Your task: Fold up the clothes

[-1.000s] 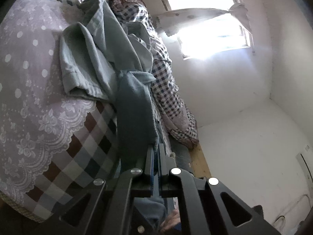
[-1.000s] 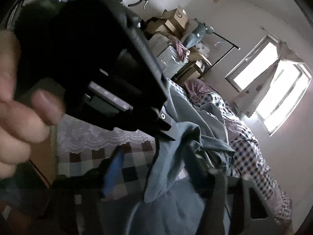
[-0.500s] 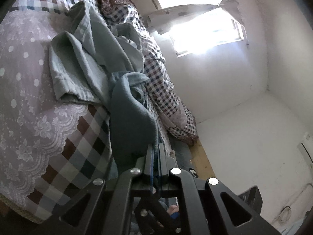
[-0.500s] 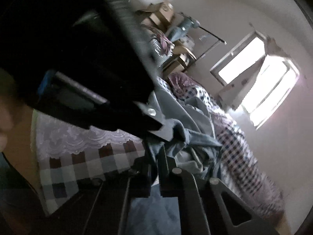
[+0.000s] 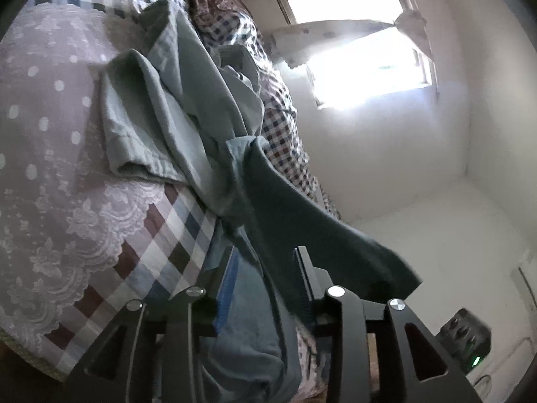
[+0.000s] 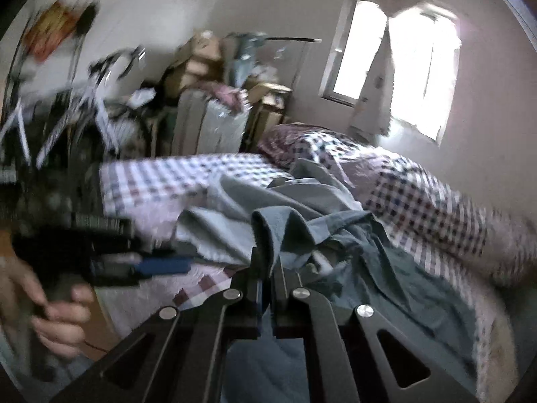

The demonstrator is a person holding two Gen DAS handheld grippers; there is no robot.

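The left hand-held gripper [image 5: 265,265] has its jaws parting right now, and a dark teal fold of the blue-grey garment [image 5: 188,100] runs straight through the gap between them, draping off to the right past the right finger. The pads look clear of the cloth. Over on the other side, the right hand-held gripper [image 6: 266,265] is pinched tight, fingers nearly touching, with a ridge of that same garment [image 6: 335,228] clamped between them and rising out of the tips.

The garment itself lies in a crumpled heap on the bed [image 6: 151,174], spread across the checked sheet [image 5: 174,235] and a pink dotted cover with a lace edge [image 5: 50,134], and it spills over the near edge of the bed towards both tools.

In the right wrist view, a hand [image 6: 57,315] grips the left tool at the lower left, all blurred. A bright window [image 5: 362,77] glows beyond the bed's far end.
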